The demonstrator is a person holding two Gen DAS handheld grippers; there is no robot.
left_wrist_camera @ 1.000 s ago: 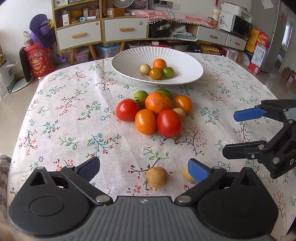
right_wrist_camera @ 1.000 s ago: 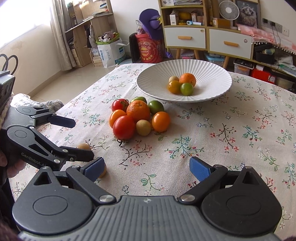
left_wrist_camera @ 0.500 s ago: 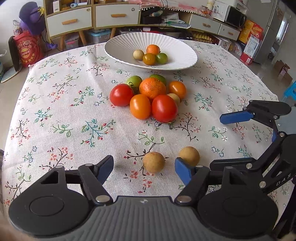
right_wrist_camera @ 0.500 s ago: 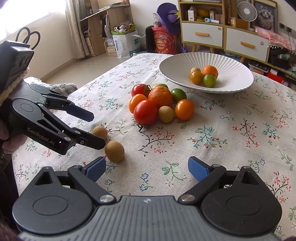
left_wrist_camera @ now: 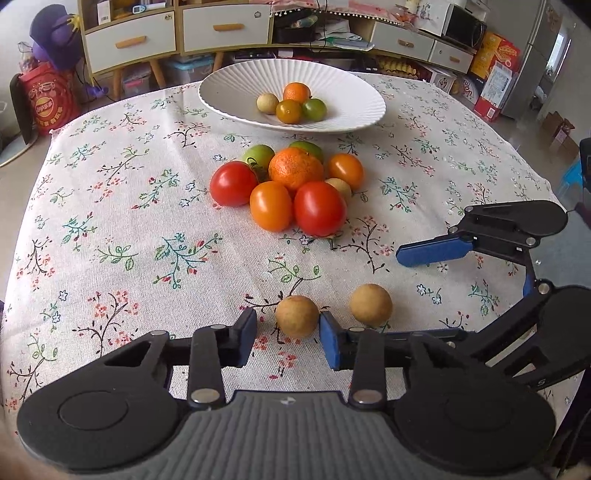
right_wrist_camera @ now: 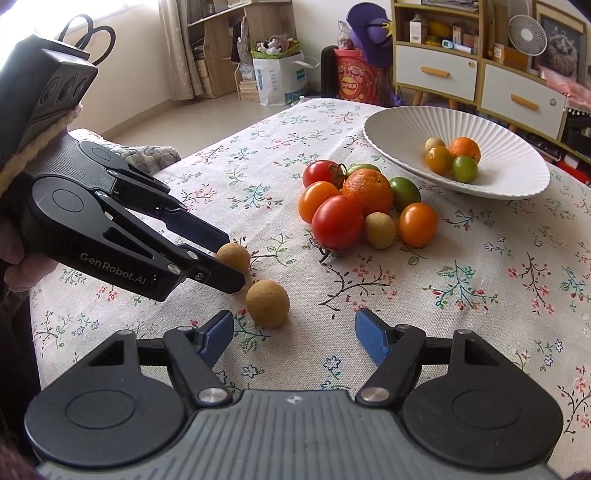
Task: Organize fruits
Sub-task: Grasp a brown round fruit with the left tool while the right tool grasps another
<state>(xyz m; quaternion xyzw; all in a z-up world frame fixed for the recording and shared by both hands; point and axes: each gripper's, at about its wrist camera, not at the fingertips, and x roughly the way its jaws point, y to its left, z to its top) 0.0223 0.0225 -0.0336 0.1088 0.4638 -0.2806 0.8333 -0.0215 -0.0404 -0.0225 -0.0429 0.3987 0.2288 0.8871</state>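
Two hand-held grippers, both with jaws apart, low over a table under a floral tablecloth (left_wrist_camera: 110, 206).

Left gripper (left_wrist_camera: 288, 332): jaws partly open, bracketing a small tan round fruit (left_wrist_camera: 296, 316). Its right blue pad (left_wrist_camera: 329, 343) touches or nearly touches the fruit; the left pad stands just clear. Fruit rests on the cloth, not lifted. In the right wrist view the same gripper (right_wrist_camera: 225, 258) enters from the left, its tips either side of that fruit (right_wrist_camera: 233, 256).

Right gripper (right_wrist_camera: 293, 334): jaws wide open, holding nothing. A second tan fruit (right_wrist_camera: 267, 302) lies just ahead of its left pad (right_wrist_camera: 218, 334), off centre between the fingers, apart from both. From the left wrist view this gripper (left_wrist_camera: 417, 291) sits to the right, with the second fruit (left_wrist_camera: 370, 304) between its fingers.

Cluster of fruit mid-table: two red tomatoes (left_wrist_camera: 320, 208), orange tomatoes (left_wrist_camera: 270, 205), one mandarin (left_wrist_camera: 295, 168), green fruits, one small tan fruit.

White ribbed bowl (left_wrist_camera: 229, 85) beyond the cluster, holding four small fruits.

Left wrist view only: low cabinet with white drawers (left_wrist_camera: 225, 27), microwave (left_wrist_camera: 463, 24), cartons at right.

Right wrist view only: the left gripper's body lettered "GenRobot.AI", paper bag (right_wrist_camera: 282, 79) on the floor, desk fan (right_wrist_camera: 527, 32) on a shelf.
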